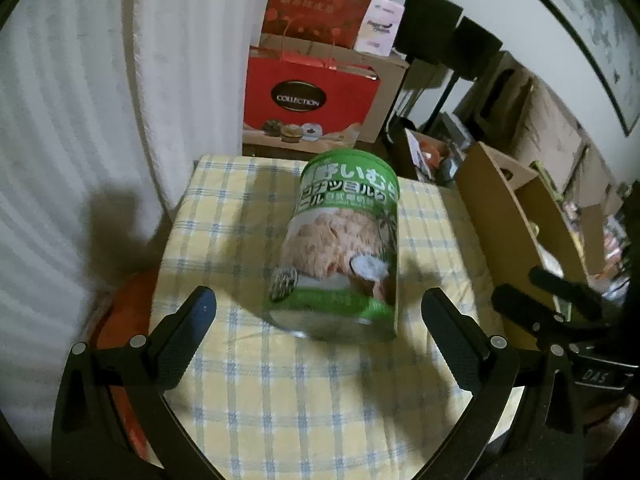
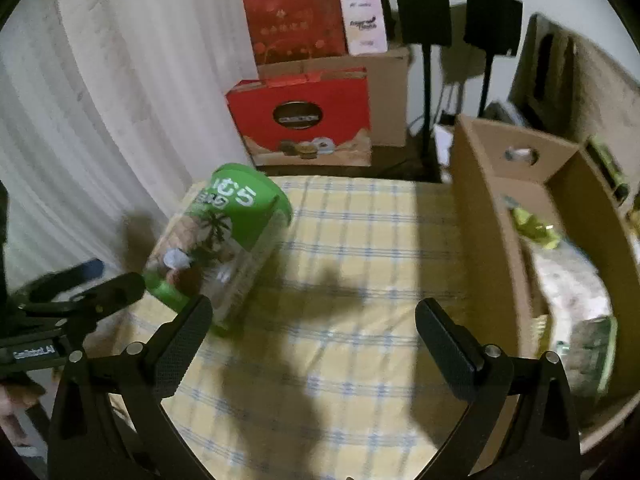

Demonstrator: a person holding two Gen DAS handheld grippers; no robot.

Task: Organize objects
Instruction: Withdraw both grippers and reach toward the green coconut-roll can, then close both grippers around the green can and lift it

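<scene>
A clear plastic jar [image 1: 340, 248] with a green lid and a green label stands on the yellow checked tablecloth [image 1: 280, 400]. My left gripper [image 1: 319, 297] is open, its fingers wide on either side of the jar's lower part without touching it. In the right wrist view the jar [image 2: 216, 248] is at the left, blurred and leaning, with the left gripper [image 2: 100, 280] just beside its base. My right gripper [image 2: 314, 308] is open over bare cloth [image 2: 340, 380], nothing between its fingers. It also shows at the right edge of the left wrist view as the right gripper [image 1: 556, 292].
An open cardboard box [image 2: 492, 248] holding packets stands against the table's right side, box [image 1: 504, 216]. Behind the table are red gift bags [image 1: 308, 100], more cartons and black stands [image 2: 424, 20]. A white curtain [image 1: 80, 120] hangs at the left. Something orange [image 1: 128, 304] sits below the table's left edge.
</scene>
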